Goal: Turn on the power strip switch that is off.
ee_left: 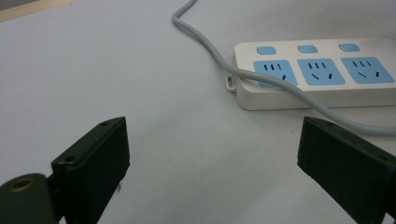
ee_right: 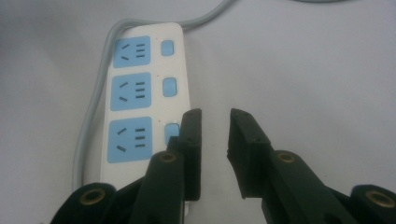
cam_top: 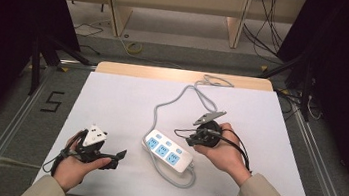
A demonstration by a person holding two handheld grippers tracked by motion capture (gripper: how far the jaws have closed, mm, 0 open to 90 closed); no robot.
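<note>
A white power strip (cam_top: 168, 151) with three blue sockets and blue switches lies on the white table (cam_top: 111, 100), left of my right hand. Its grey cable (cam_top: 172, 102) loops around its front and runs off toward the far edge. My right gripper (cam_top: 185, 135) hovers just right of the strip and points toward it. In the right gripper view, the right gripper (ee_right: 215, 121) stands open by a narrow gap, nothing between its jaws, and the strip (ee_right: 140, 93) lies to its left. My left gripper (cam_top: 115, 159) rests at the near left. In its own view the left gripper (ee_left: 212, 135) is wide open on bare table, facing the strip (ee_left: 322, 70).
The cable (ee_left: 261, 77) crosses over one end socket of the strip. A wooden strip (cam_top: 180, 74) borders the table's far edge, where the cable's end (cam_top: 215, 80) lies. Dark frames and floor cables surround the table.
</note>
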